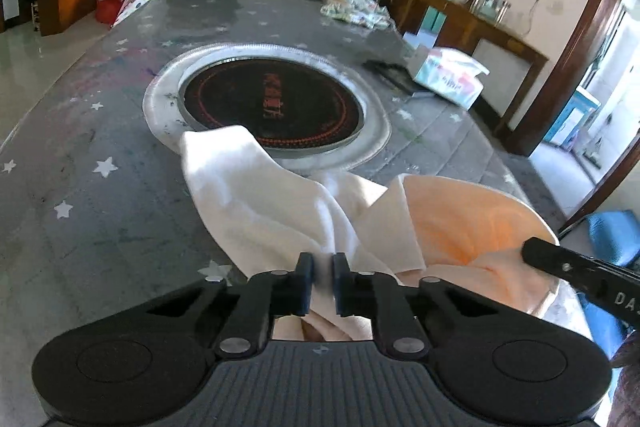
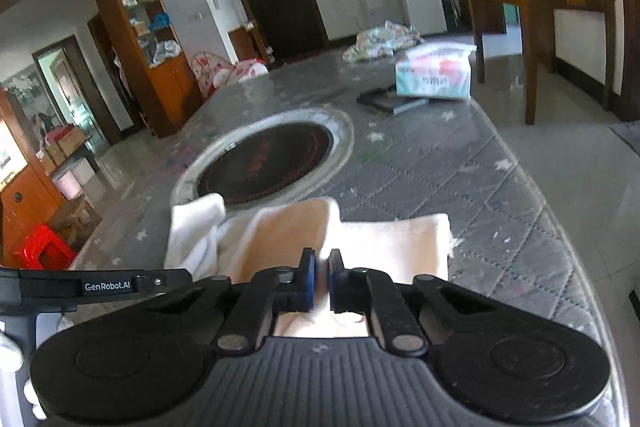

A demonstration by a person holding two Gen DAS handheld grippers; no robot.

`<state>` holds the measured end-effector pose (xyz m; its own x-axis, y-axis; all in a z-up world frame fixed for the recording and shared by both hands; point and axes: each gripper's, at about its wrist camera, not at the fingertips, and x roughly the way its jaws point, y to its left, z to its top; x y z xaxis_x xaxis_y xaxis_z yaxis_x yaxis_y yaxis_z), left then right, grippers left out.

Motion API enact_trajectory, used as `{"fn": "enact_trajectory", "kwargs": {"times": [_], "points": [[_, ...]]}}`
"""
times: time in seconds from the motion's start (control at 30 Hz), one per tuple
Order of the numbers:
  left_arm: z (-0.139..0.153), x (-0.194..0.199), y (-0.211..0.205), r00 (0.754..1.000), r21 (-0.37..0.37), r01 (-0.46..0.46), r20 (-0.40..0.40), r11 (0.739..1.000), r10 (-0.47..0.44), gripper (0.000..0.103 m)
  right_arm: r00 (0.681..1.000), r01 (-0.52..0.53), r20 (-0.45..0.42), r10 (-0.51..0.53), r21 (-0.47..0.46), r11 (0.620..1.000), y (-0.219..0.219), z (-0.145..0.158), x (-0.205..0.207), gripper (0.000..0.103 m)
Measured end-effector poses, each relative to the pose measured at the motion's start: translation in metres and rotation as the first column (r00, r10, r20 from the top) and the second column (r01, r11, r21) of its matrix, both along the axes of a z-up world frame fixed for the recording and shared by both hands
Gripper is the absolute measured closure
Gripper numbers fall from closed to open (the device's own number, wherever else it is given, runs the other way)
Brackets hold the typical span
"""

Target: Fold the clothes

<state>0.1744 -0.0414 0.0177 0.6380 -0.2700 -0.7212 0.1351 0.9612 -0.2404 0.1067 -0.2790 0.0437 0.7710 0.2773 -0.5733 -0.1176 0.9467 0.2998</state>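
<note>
Left gripper [image 1: 322, 263] and right gripper [image 2: 322, 263], each clamped on the cream garment [image 1: 256, 187] lying on the grey starred table [image 1: 80, 147]. Only the left view shows its peach lining; only the right view, a red stool [image 2: 42, 247].

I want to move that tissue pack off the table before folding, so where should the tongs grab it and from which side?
Take the tissue pack across its narrow ends, coming from the near side, above the cooktop. It lies flat and long with its printed side facing this way, and its soft wrap should pinch easily. Both tongs are now shut on the cream garment, so one must let go first.
</note>
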Motion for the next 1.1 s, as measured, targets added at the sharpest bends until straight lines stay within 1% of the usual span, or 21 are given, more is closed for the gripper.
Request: {"fn": "enact_trajectory", "kwargs": {"times": [0.1, 0.27, 0.33, 0.43, 0.47, 0.57, 0.67, 0.7, 0.73, 0.83, 0.9, 0.93, 0.97, 1.03, 1.1], "points": [[0.009, -0.012, 0.010, 0.999, -0.016, 0.005, 0.031, 1.000, -0.005, 0.097, 0.999, 0.001, 0.045, -0.002, 0.006, 1.000, -0.002, 0.015, -0.018, 0.098], [0.017, -0.036, 0.026, 0.998, -0.035, 0.008, 0.058, 0.999, -0.006, 0.099, 0.994, -0.022, 0.107, 0.023, -0.016, 1.000, -0.003, 0.038, -0.053, 0.098], [0.021, -0.049, 0.034, 0.998, -0.054, 0.011, 0.070, 0.998, -0.007, 0.099, 0.991, -0.033, 0.127, 0.036, -0.023, 0.999, -0.004, 0.044, -0.071, 0.098], [0.029, -0.071, 0.047, 0.994, -0.075, 0.020, 0.105, 0.997, -0.012, 0.099, 0.988, -0.049, 0.148, 0.053, -0.033, 0.998, -0.008, 0.052, -0.097, 0.100], [0.031, -0.080, 0.053, 0.993, -0.079, 0.025, 0.116, 0.997, -0.015, 0.099, 0.987, -0.057, 0.151, 0.062, -0.035, 0.998, -0.009, 0.054, -0.106, 0.100], [0.036, -0.107, 0.070, 0.992, -0.091, 0.034, 0.127, 0.995, -0.022, 0.099, 0.985, -0.093, 0.141, 0.104, -0.080, 0.992, -0.011, 0.057, -0.138, 0.100], [0.032, -0.132, 0.087, 0.992, -0.090, 0.030, 0.124, 0.995, -0.019, 0.099, 0.987, -0.114, 0.102, 0.128, -0.131, 0.985, -0.009, 0.052, -0.153, 0.100], [0.029, -0.138, 0.093, 0.993, -0.089, 0.018, 0.117, 0.996, -0.008, 0.100, 0.988, -0.119, 0.084, 0.132, -0.142, 0.983, -0.009, 0.050, -0.155, 0.099], [0.026, -0.143, 0.099, 0.994, -0.087, 0.006, 0.110, 0.996, 0.004, 0.100, 0.989, -0.124, 0.066, 0.135, -0.152, 0.981, -0.008, 0.047, -0.156, 0.096], [0.015, -0.157, 0.119, 0.995, -0.099, -0.045, 0.082, 0.994, 0.053, 0.100, 0.991, -0.123, 0.035, 0.131, -0.174, 0.977, -0.006, 0.040, -0.148, 0.094], [0.007, -0.163, 0.132, 0.995, -0.103, -0.079, 0.059, 0.992, 0.085, 0.100, 0.990, -0.129, 0.026, 0.135, -0.163, 0.978, -0.004, 0.038, -0.136, 0.083], [0.004, -0.165, 0.136, 0.995, -0.102, -0.086, 0.049, 0.991, 0.091, 0.100, 0.990, -0.135, 0.024, 0.141, -0.164, 0.977, -0.001, 0.036, -0.126, 0.075], [0.001, -0.166, 0.139, 0.995, -0.100, -0.088, 0.040, 0.991, 0.093, 0.100, 0.988, -0.145, 0.023, 0.152, -0.172, 0.974, 0.001, 0.035, -0.116, 0.071], [-0.002, -0.165, 0.140, 0.995, -0.092, -0.093, 0.022, 0.991, 0.095, 0.100, 0.986, -0.164, 0.004, 0.168, -0.186, 0.969, 0.009, 0.030, -0.092, 0.068], [-0.003, -0.162, 0.138, 0.995, -0.089, -0.091, 0.017, 0.992, 0.093, 0.093, 0.983, -0.183, -0.017, 0.183, -0.199, 0.963, 0.018, 0.025, -0.068, 0.066]]}}
